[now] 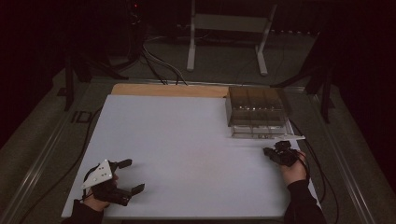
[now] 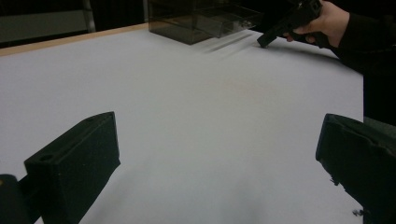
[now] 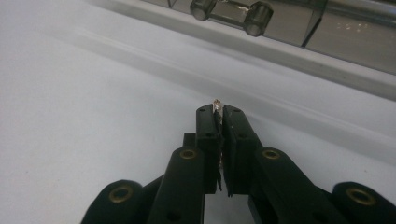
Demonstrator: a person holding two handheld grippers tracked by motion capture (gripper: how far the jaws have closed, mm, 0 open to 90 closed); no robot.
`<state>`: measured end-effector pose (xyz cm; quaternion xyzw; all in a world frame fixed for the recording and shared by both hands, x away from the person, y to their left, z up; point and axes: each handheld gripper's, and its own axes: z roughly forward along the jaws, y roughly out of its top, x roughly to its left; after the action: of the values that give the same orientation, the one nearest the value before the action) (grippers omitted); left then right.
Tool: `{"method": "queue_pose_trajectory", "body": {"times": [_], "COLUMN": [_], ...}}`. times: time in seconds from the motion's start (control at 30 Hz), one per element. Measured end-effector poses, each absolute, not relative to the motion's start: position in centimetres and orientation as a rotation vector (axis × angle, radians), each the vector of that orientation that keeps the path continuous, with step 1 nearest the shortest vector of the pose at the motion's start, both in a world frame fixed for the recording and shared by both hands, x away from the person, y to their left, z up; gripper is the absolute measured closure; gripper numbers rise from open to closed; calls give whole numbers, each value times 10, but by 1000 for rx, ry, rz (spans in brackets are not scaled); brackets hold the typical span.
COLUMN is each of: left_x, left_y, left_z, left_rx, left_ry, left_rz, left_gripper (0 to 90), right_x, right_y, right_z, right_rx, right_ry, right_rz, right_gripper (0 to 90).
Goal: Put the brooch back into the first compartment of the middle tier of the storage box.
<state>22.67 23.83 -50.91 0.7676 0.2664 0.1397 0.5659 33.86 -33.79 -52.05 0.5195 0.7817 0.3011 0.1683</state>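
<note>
White desk (image 1: 187, 154) carries a clear box (image 1: 256, 112). Just before the box, the right hand-held gripper (image 3: 218, 108) pinches a small screw (image 3: 217, 103); far from it, the left hand-held gripper (image 1: 129, 176) is spread.

Dim room, dark walls. White table frame (image 1: 228, 28) stands on grey floor (image 1: 219, 60); cables (image 1: 159, 65) trail across it.

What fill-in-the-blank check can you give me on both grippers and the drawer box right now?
1. The left gripper has its jaws ____.
2. The right gripper is shut on a small ____ screw.
3. The clear drawer box sits at the table's far ____ corner.
4. The tabletop between the grippers is ____ in colour.

Missing words: open; metal; right; white
</note>
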Motion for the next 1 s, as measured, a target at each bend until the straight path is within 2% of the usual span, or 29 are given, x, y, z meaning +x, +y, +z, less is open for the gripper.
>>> {"method": "queue_pose_trajectory", "body": {"times": [1.0], "left_x": [226], "left_y": [238], "left_z": [-509], "left_rx": [1809], "left_ry": [628], "left_rz": [329], "left_gripper": [3], "right_x": [322], "right_y": [-334], "right_z": [-508], "right_rx": [1472], "right_ry": [2236], "right_rz": [925], "right_gripper": [862]}}
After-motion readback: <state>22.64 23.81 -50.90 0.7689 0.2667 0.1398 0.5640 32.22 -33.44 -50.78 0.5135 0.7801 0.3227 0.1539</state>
